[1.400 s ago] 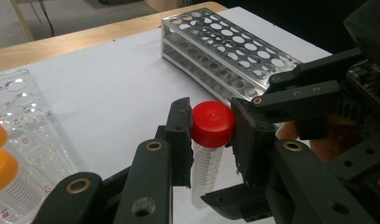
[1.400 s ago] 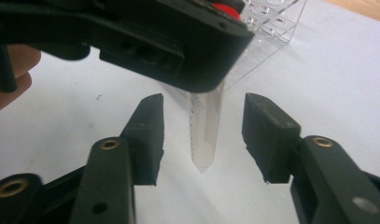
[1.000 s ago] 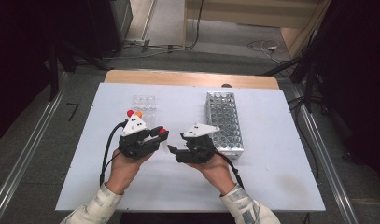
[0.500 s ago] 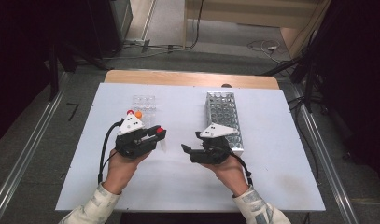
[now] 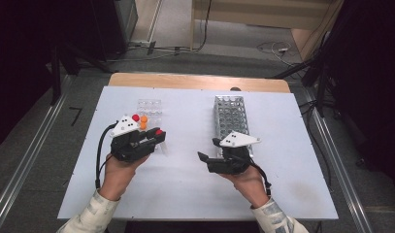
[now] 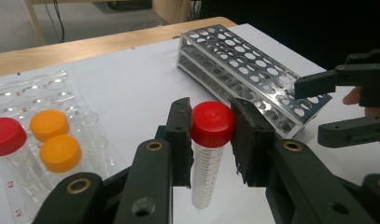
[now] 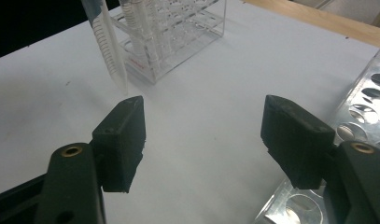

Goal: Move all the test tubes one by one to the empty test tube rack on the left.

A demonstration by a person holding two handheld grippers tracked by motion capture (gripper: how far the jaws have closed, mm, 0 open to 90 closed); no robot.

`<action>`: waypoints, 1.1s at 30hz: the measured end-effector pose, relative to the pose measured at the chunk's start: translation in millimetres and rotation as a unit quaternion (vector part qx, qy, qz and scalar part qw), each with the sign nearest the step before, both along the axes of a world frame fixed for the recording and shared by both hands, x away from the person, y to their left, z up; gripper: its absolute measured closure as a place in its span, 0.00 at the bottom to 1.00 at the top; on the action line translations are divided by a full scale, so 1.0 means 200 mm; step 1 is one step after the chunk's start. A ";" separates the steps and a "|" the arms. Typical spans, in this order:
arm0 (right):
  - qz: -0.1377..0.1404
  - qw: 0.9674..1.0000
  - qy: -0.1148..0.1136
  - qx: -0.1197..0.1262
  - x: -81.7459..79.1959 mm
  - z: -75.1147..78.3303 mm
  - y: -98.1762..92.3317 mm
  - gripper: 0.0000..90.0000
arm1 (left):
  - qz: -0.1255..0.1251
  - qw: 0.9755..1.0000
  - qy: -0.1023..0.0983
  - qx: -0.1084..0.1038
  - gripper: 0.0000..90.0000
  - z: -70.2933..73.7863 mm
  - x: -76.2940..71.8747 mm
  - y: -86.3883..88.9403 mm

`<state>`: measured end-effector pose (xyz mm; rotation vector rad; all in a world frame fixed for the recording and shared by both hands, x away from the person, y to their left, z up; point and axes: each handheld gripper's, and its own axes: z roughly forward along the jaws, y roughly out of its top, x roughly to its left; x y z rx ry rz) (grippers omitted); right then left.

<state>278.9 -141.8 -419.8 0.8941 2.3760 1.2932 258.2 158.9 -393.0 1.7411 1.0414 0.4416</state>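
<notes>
A red-capped tube [image 6: 207,149] stands upright in the left gripper [image 6: 208,140], cap up and its long axis near vertical, the tapered tip pointing down at the white worktop [image 5: 185,184]. The black fingers [image 6: 180,135] are narrowed onto it, pressing on either side at the cap and the top of the body. In the high view the left gripper [image 5: 154,141] holds the tube left of the worktop's centre, just beside the clear plastic rack [image 5: 150,108].

The tube is a clear, graduated plastic cylinder with a ribbed screw cap. In that clear plastic rack [image 6: 19,93] stand another red-capped tube [image 6: 8,140] and two orange-capped tubes [image 6: 54,137].

To the right lies the metal rack [image 5: 230,119], a long box of shiny perforated sheet with rows of round holes, running away from the person. The right gripper [image 5: 207,150] hovers beside its near end, well apart from the left one. Its fingers [image 7: 124,135] have just been opening and stand wide, with nothing between them but bare worktop. From the right gripper view the held tube's tapered end [image 7: 108,46] hangs ahead, with the clear rack behind it. Nothing stands between the two grippers.
</notes>
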 end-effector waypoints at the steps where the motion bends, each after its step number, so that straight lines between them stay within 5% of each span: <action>1: 0.000 1.000 -0.001 0.000 0.00 0.00 -0.01 0.33 | 0.002 1.000 -0.001 -0.002 0.78 0.00 0.00 0.01; 33: -0.038 0.999 0.005 0.008 -0.02 -0.01 -0.20 0.33 | 0.031 0.999 -0.006 -0.026 0.78 0.13 -0.02 0.25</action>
